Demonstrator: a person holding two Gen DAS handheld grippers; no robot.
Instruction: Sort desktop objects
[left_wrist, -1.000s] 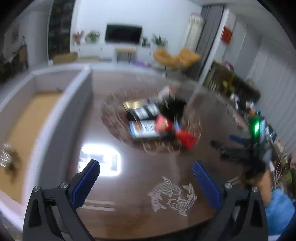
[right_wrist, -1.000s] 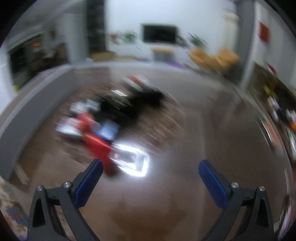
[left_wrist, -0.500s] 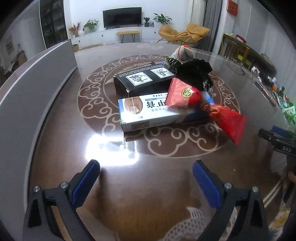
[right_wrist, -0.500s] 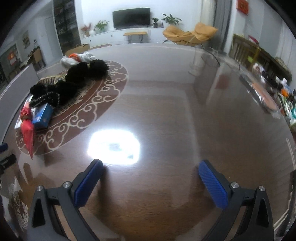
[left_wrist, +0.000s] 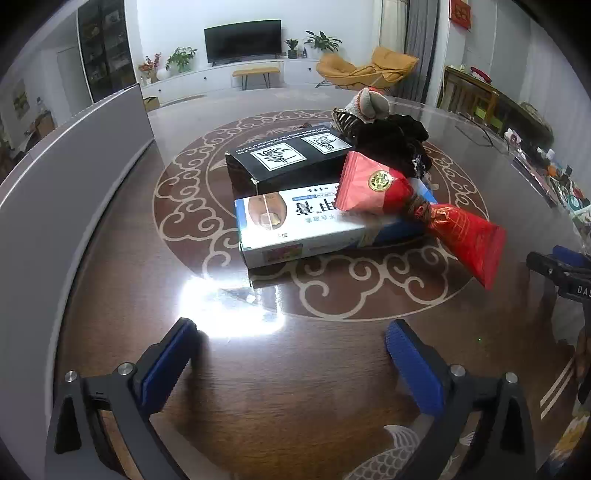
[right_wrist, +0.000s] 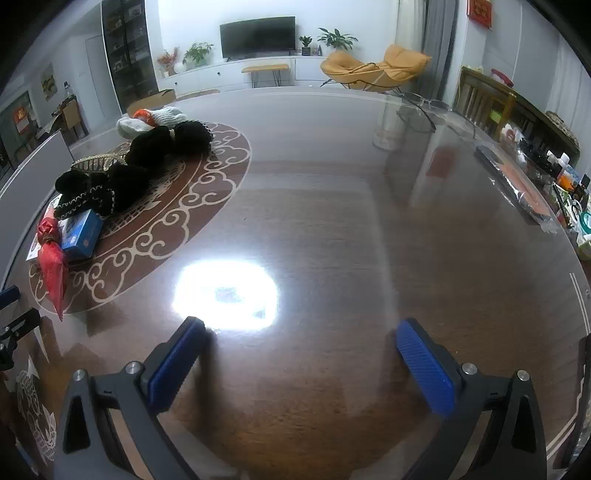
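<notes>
Left gripper (left_wrist: 291, 354) hovers low over the glossy brown bench (left_wrist: 295, 387), blue-padded fingers (left_wrist: 166, 365) spread wide, nothing between them. Ahead of it, on the round scroll-pattern inlay (left_wrist: 177, 206) at bench centre, sits the clutter: a white-and-blue carton (left_wrist: 295, 229) lying flat, a black box (left_wrist: 288, 158) touching its far side, a red foil packet (left_wrist: 373, 184) resting on the carton's right end, and a second red wrapper (left_wrist: 465, 236) sloping off it down to the bench. Behind those, a black knitted item (left_wrist: 395, 144) with a grey plush toy (left_wrist: 369, 105) on top. Right gripper (right_wrist: 301, 350) is over bare bench nearer the right edge, fingers (right_wrist: 424, 365) also wide apart and empty; the same pile shows far to its left, including the black knit (right_wrist: 133, 173) and a small blue box (right_wrist: 79, 232). A grey upright panel (left_wrist: 55, 177) runs along the bench's left edge.
</notes>
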